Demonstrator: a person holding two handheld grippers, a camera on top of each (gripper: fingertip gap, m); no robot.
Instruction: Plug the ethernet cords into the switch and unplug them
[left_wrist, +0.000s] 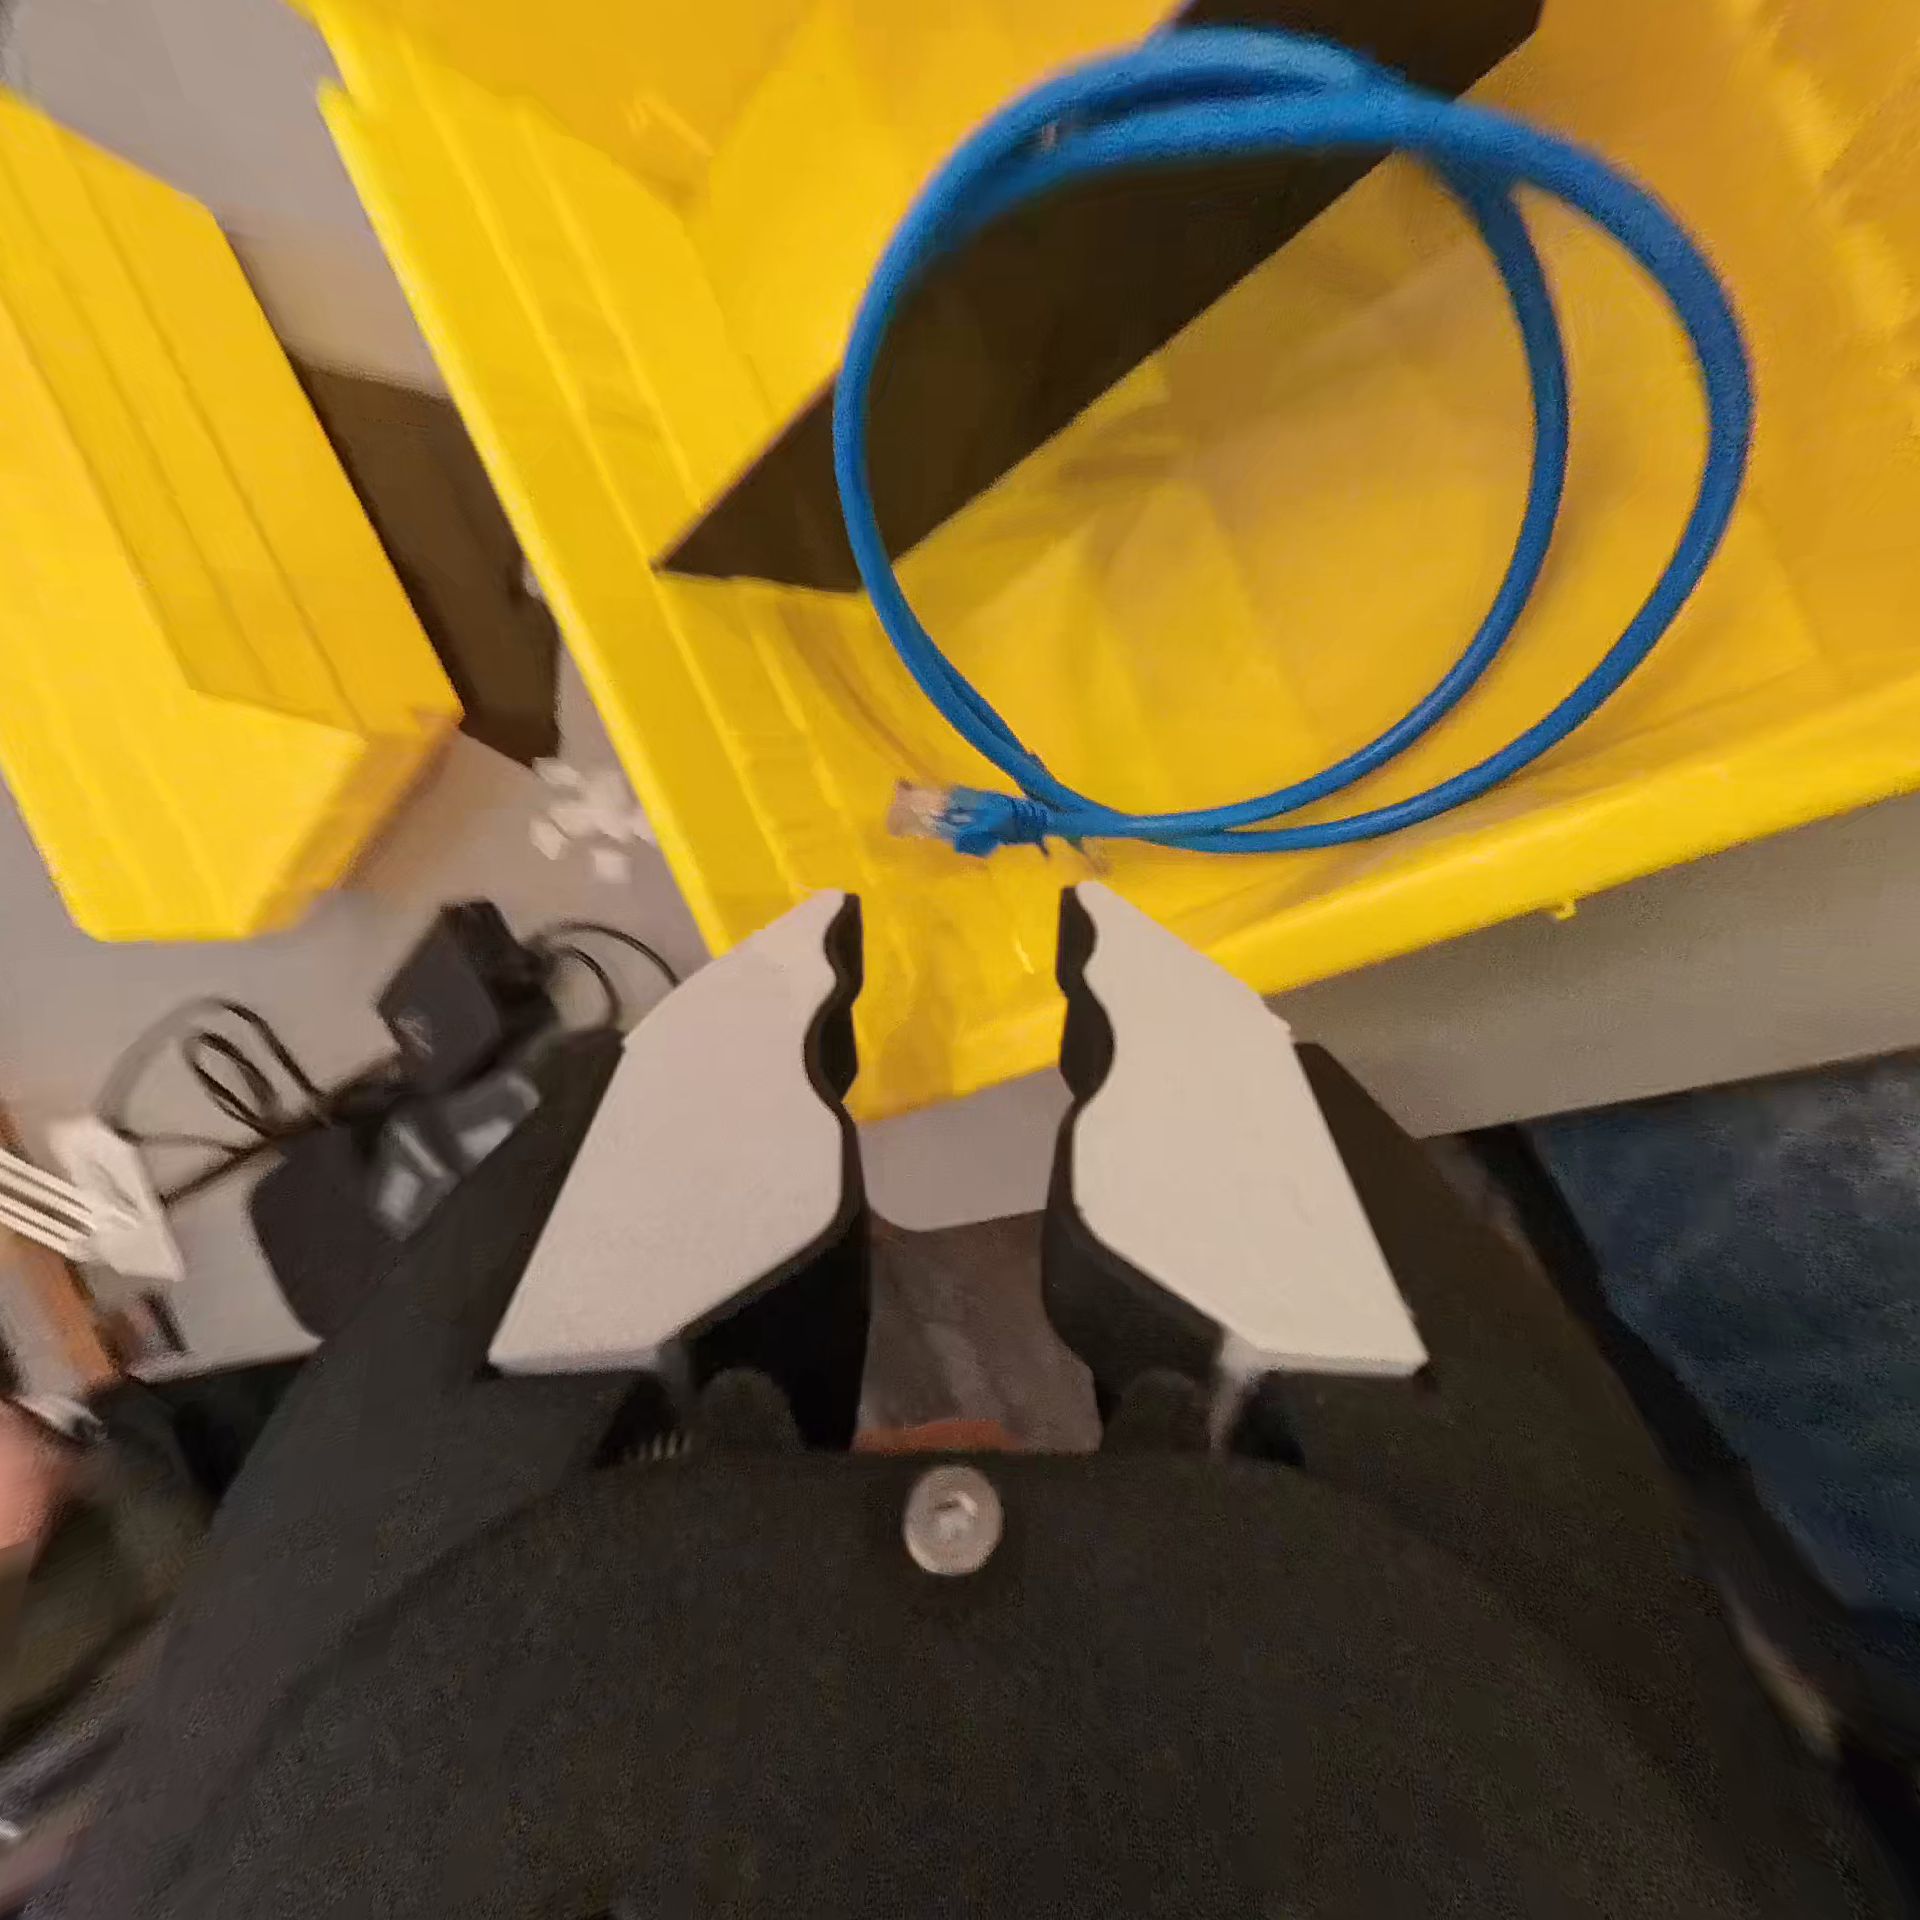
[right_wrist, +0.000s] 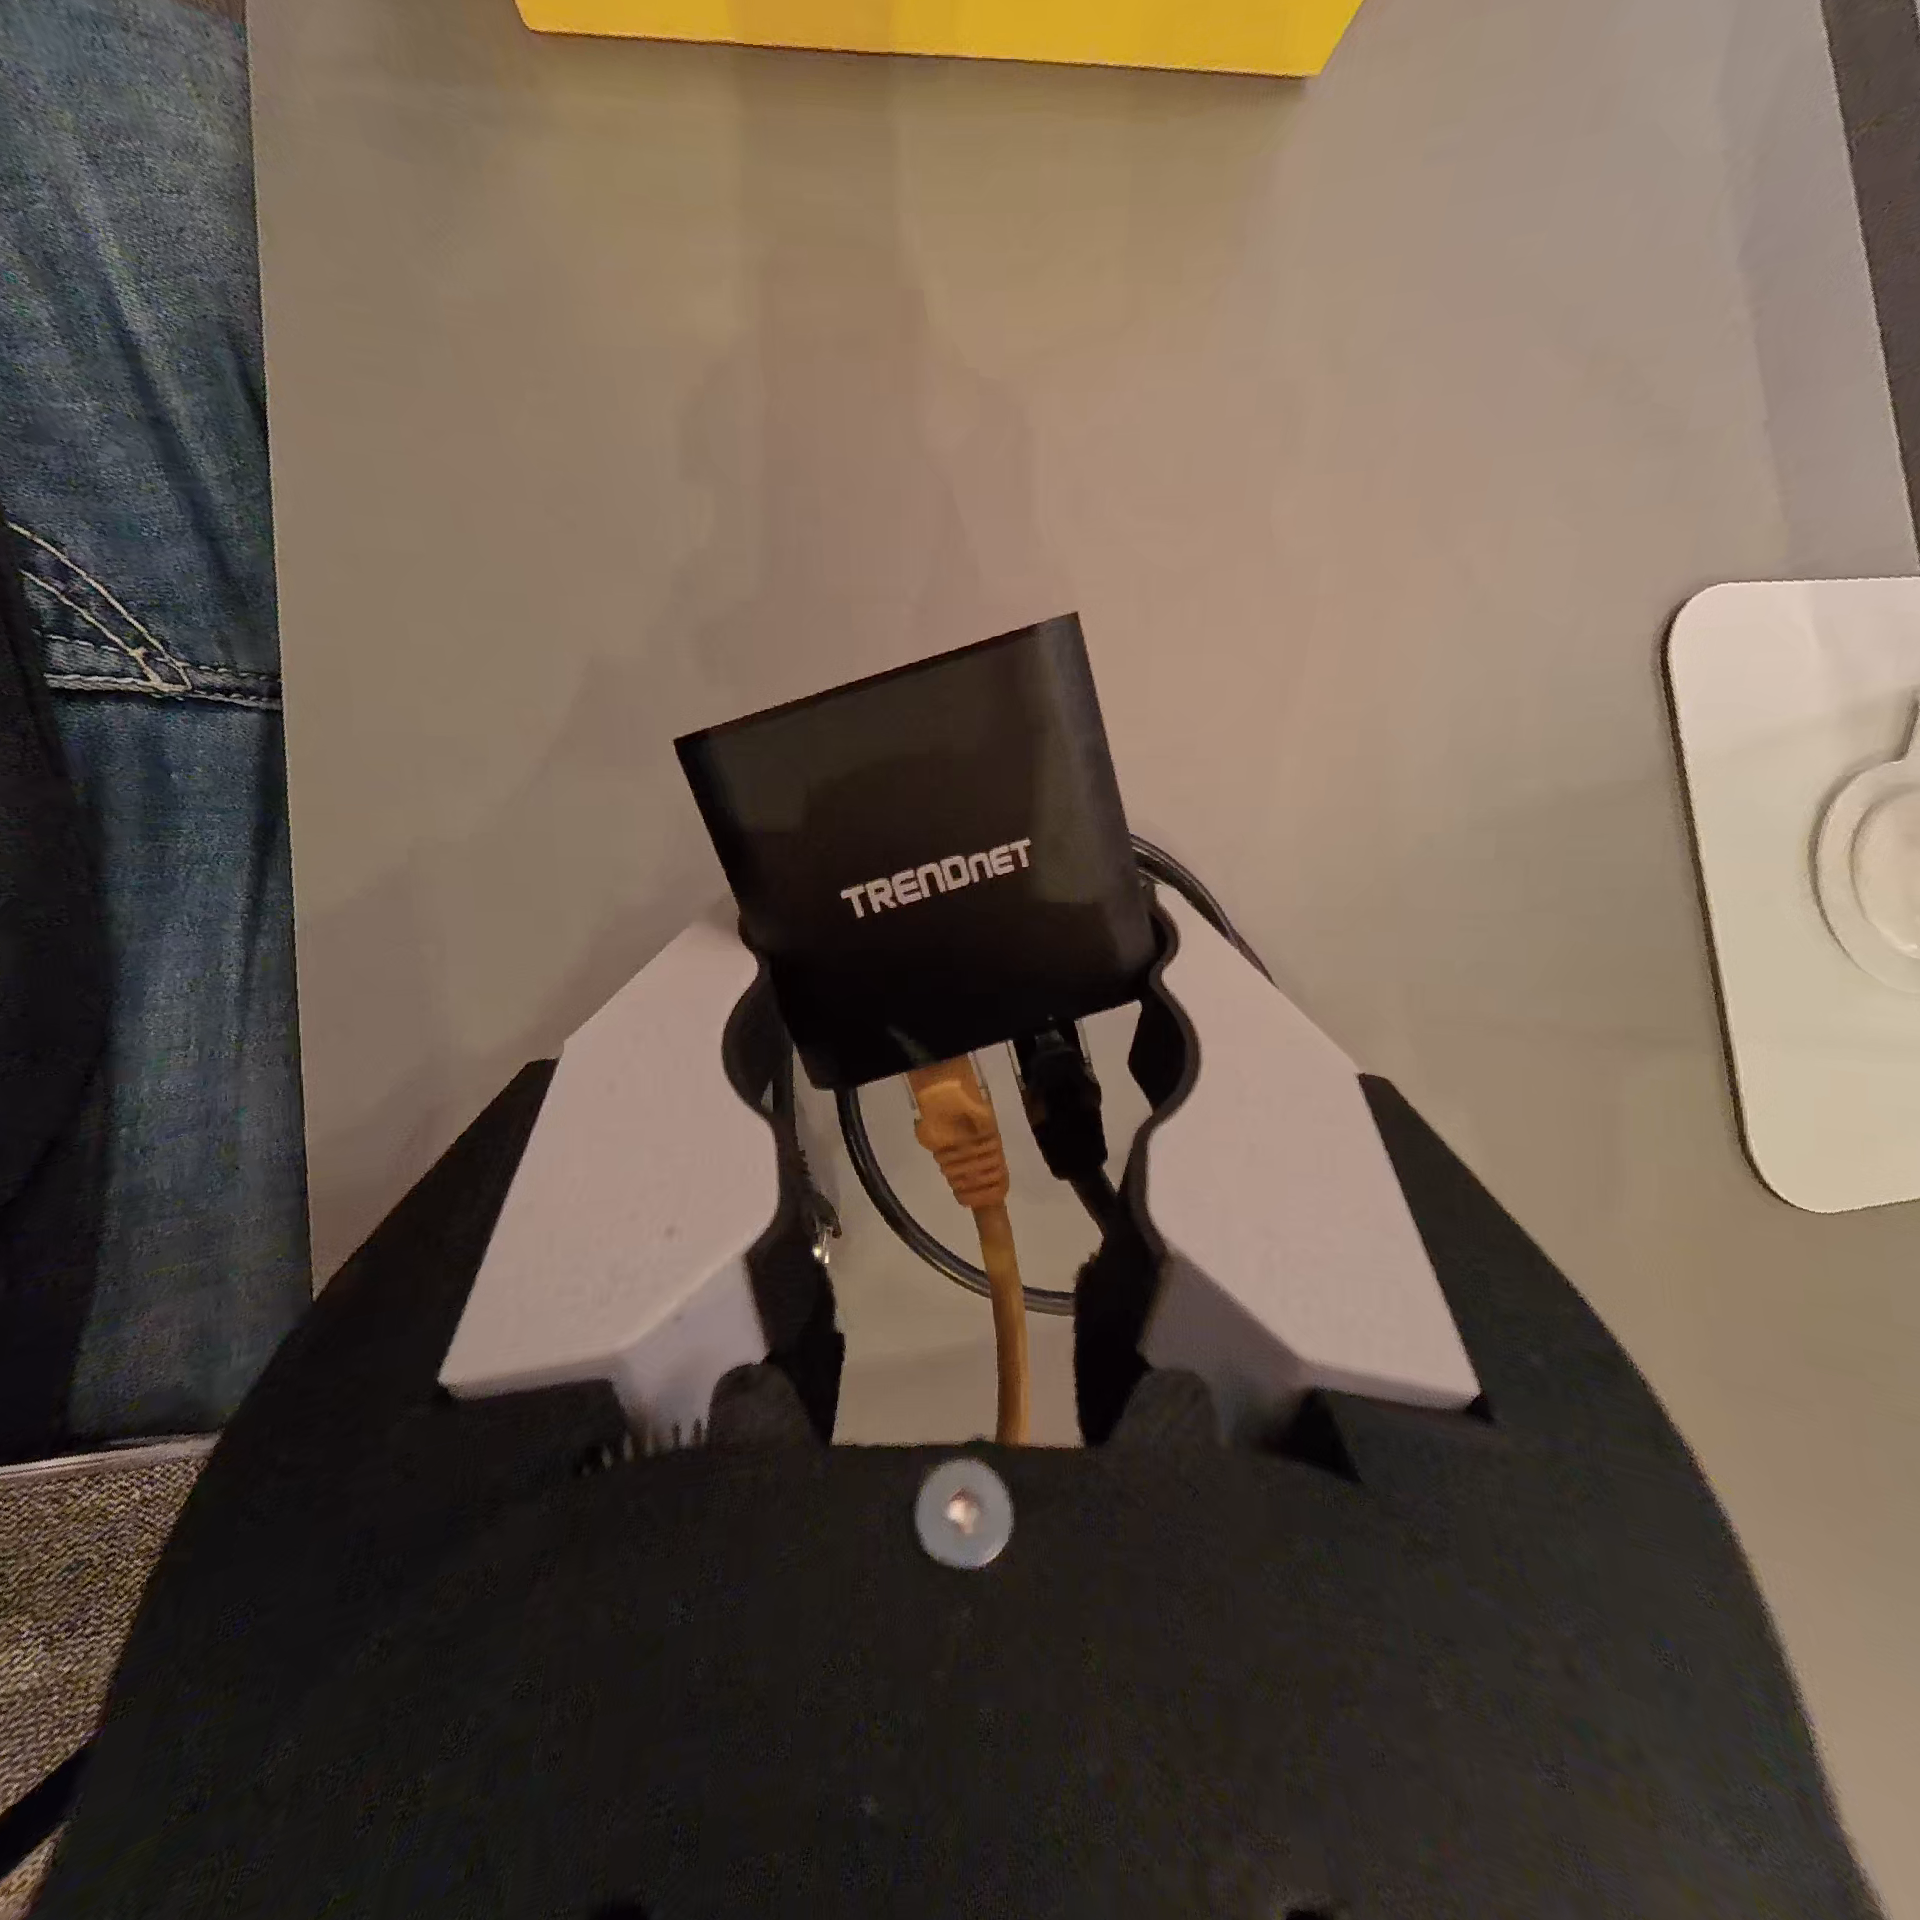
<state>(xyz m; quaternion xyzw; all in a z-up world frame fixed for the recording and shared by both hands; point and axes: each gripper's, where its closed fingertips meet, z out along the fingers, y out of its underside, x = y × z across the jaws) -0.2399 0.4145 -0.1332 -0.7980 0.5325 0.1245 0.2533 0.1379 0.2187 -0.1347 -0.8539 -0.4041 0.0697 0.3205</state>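
Observation:
In the left wrist view a coiled blue ethernet cord (left_wrist: 1558, 416) lies inside a yellow bin (left_wrist: 1247, 582), its clear plug (left_wrist: 920, 808) just ahead of my left gripper (left_wrist: 961, 914). That gripper is open and empty, fingers a little apart, short of the plug. In the right wrist view my right gripper (right_wrist: 951, 940) is shut on the black switch (right_wrist: 914, 831), holding it by its sides above the grey table (right_wrist: 935, 364). An orange ethernet cord (right_wrist: 971, 1143) and a black cord (right_wrist: 1065, 1122) are plugged into the switch's near face and run back between the fingers.
A second yellow bin (left_wrist: 156, 623) lies to the left. A black power adapter with tangled black cables (left_wrist: 447, 997) sits on the table at lower left. A white pad (right_wrist: 1818, 883) lies at the table's right edge. A person's jeans (right_wrist: 125, 623) are at the left.

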